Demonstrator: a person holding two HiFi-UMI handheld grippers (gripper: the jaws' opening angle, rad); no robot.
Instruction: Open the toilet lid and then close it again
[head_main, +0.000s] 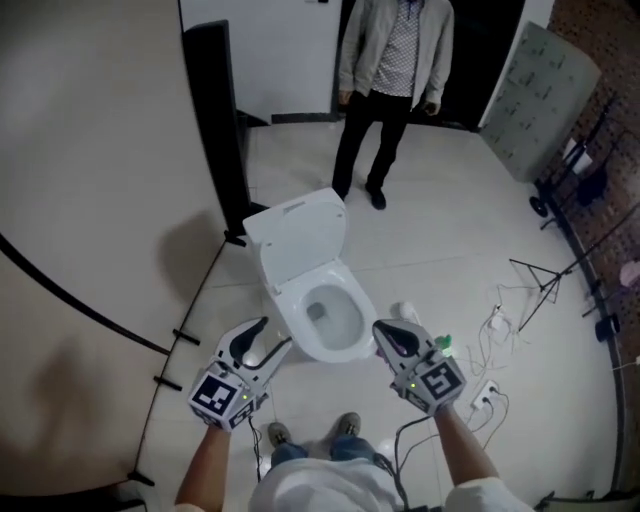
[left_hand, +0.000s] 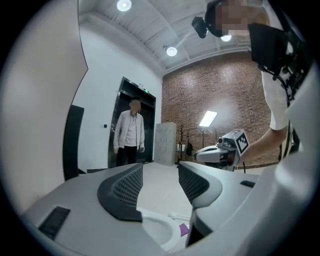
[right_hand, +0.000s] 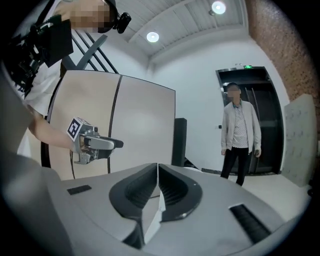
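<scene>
We see the toilet (head_main: 290, 315) on the pale floor (head_main: 440, 230) just ahead of our feet, its long axis running away from us; the lid (head_main: 297, 232) stands raised at the far end; our left gripper (head_main: 268, 338) is spread and empty; our right gripper (head_main: 383, 330) is clenched on nothing; a beige partition (head_main: 90, 180) curves at left; a person (head_main: 392, 60) stands beyond.

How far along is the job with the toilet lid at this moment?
Done: the lid stands raised behind the bowl, so opening looks finished. In hand: nothing; the left gripper, fingers apart, and the right gripper, fingers together, both hover empty before the bowl. Left: closing the lid.
</scene>
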